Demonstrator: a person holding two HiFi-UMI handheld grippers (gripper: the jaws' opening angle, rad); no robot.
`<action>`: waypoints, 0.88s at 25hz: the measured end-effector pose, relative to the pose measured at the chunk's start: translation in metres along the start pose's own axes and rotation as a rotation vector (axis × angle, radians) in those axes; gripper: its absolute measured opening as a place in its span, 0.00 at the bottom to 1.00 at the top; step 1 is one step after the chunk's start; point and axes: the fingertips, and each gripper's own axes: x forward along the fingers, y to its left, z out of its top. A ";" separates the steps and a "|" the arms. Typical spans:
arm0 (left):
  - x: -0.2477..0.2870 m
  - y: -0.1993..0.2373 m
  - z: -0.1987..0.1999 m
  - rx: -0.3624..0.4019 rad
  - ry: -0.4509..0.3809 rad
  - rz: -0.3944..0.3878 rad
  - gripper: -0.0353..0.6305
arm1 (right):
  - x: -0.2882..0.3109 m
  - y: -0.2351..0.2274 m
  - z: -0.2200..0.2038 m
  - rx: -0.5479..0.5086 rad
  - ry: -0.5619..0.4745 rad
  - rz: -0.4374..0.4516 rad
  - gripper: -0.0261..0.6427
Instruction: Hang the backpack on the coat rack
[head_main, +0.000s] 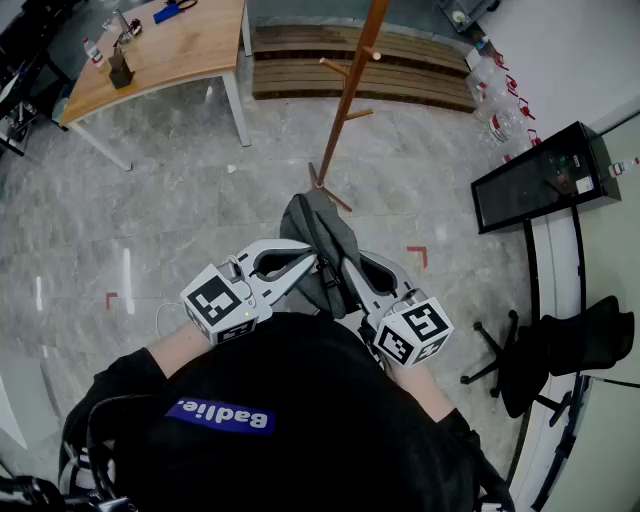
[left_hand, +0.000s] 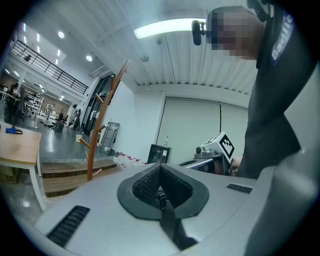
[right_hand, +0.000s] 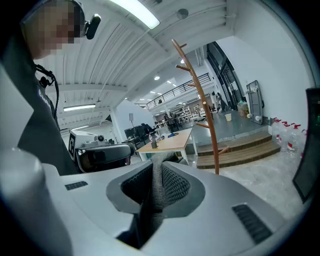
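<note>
- Backpack (head_main: 322, 250) was held low before the person, well apart from the coat rack (head_main: 350, 95).
- Left gripper (left_hand: 161, 194) was clamped on a black strap (left_hand: 172, 227); right gripper (right_hand: 156, 190) was pinched on grey fabric (right_hand: 156, 172).
- A firm hold would be needed while a loop was lifted over a peg (head_main: 333, 67).
- Which strap served as the hanging loop could not be made out.

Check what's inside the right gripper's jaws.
Inside the right gripper: a grey fold of the backpack, clamped between its jaws. How far down it runs is covered by the gripper's body.
</note>
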 end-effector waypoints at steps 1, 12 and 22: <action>0.002 -0.005 0.001 0.003 -0.005 -0.004 0.05 | 0.000 -0.001 0.000 0.000 0.000 0.001 0.12; 0.014 -0.013 0.002 0.024 -0.047 -0.045 0.05 | 0.002 -0.010 -0.002 0.027 0.007 0.015 0.12; 0.049 -0.017 0.004 0.025 -0.051 0.041 0.05 | -0.006 -0.043 -0.001 0.030 0.014 0.088 0.12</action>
